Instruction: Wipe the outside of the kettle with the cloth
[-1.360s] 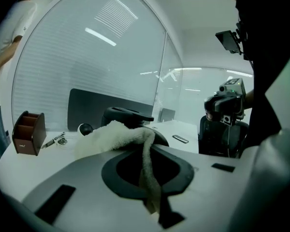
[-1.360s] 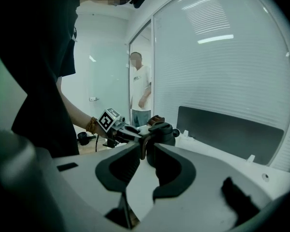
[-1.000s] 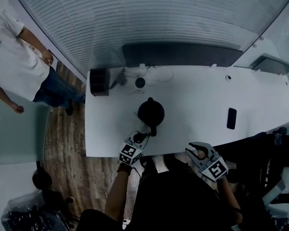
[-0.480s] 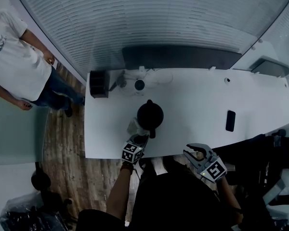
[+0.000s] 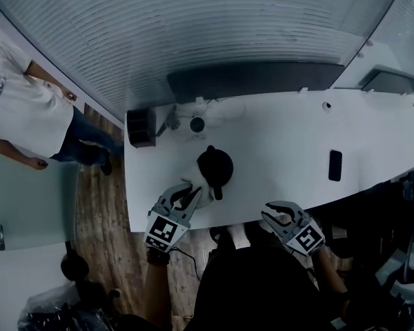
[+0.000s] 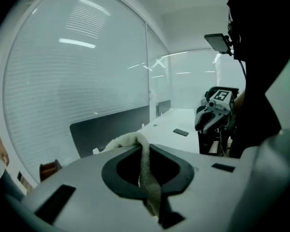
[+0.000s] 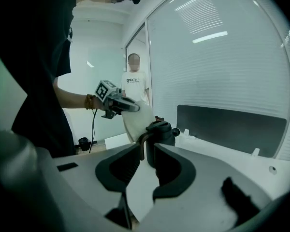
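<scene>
On desk (image 5: 283, 133): kettle (image 5: 215, 165) centre, phone (image 5: 334, 165) well right, black box (image 5: 141, 127) back-left. Left gripper (image 5: 185, 198) pinches cloth (image 5: 195, 183) beside kettle; right gripper (image 5: 279, 214) jaws apart, empty.

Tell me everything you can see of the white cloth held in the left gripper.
The white fuzzy cloth looks like soft towelling. The left gripper pinches one narrow fold of it between its shut jaws; the rest hangs loose beside the black kettle on the white table. Whether it touches the kettle cannot be told.
</scene>
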`<state>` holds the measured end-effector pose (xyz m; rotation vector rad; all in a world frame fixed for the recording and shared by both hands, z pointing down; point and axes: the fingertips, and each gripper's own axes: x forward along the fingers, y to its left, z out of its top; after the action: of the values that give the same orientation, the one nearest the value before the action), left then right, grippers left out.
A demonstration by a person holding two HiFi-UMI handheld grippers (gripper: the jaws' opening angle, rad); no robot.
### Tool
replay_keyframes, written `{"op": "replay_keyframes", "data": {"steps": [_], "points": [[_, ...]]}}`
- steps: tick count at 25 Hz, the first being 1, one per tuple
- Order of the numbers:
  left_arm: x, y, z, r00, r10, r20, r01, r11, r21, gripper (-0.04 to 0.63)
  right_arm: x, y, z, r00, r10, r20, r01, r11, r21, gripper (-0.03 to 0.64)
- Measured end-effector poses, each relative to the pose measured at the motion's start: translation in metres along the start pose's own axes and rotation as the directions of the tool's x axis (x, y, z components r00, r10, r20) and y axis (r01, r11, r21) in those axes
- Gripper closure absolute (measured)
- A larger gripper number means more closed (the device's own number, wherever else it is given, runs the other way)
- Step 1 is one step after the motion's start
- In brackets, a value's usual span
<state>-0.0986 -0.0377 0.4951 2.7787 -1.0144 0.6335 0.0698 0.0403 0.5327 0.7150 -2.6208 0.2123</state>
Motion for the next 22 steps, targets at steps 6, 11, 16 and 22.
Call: {"op": "replay_keyframes", "data": {"steps": [6, 11, 16, 22], "points": [[0.083, 0.001, 0.015, 0.983, -0.127, -0.131, 0.133, 0.990, 0.038, 0.565, 0.000, -0.005, 0.000, 0.999, -0.003, 0.036, 0.002, 1.000, 0.017, 0.533], [0.107, 0.009, -0.005, 0.940, -0.112, -0.323, 0.131, 0.991, 0.039, 0.565, -0.011, -0.012, -0.003, 0.998, -0.027, 0.051, 0.025, 0.999, 0.028, 0.533], [0.078, 0.037, -0.021, 0.934, -0.021, -0.357, 0.026, 1.000, 0.009, 0.565, -0.018, -0.018, -0.011, 0.998, -0.045, 0.038, 0.043, 0.998, 0.051, 0.534], [0.094, 0.013, -0.017, 0.927, -0.045, -0.371, 0.072, 0.996, 0.060, 0.565, -0.013, -0.016, -0.010, 0.999, -0.027, 0.042, 0.025, 0.999, 0.043, 0.534]]}}
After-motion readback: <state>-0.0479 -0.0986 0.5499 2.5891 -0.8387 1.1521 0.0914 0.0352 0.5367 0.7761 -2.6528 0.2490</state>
